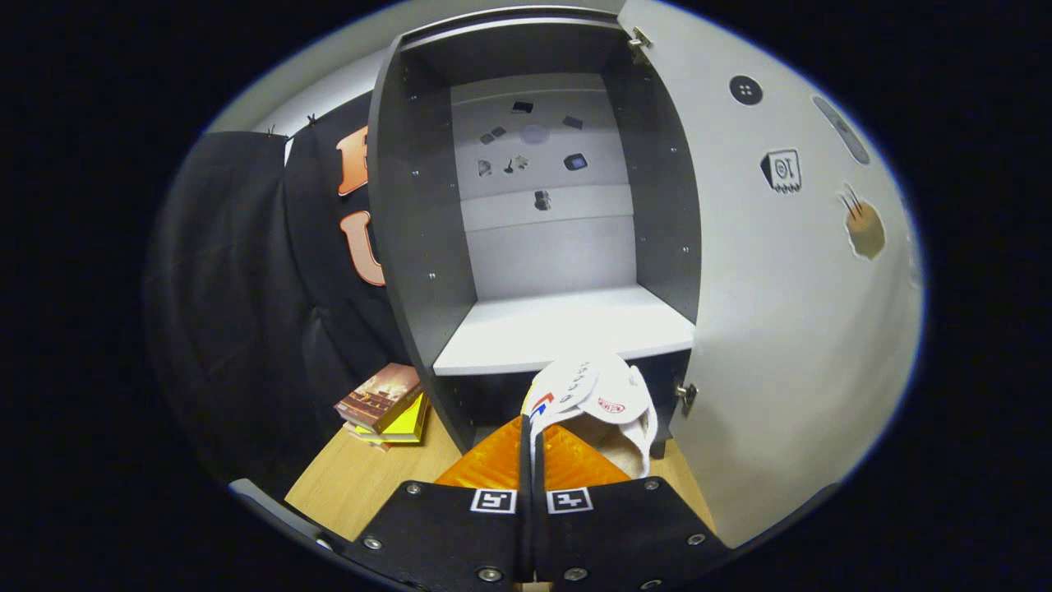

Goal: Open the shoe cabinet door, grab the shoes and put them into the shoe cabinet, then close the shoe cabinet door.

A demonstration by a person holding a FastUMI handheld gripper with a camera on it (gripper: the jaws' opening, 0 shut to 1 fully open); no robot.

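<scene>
The claw (pixel 530 448) is pressed together on the edge of a white shoe (pixel 604 403), held just ahead of the fingers, below the front lip of the shelf (pixel 567 329) in the open shoe cabinet (pixel 419 230); the thin pinch could let the shoe slip, or its toe could be caught on the lip; the door (pixel 789 329) stands aside. Most of the shoe is hidden by the fingers; a 2nd shoe cannot be made out; the lower compartment is dark.
</scene>
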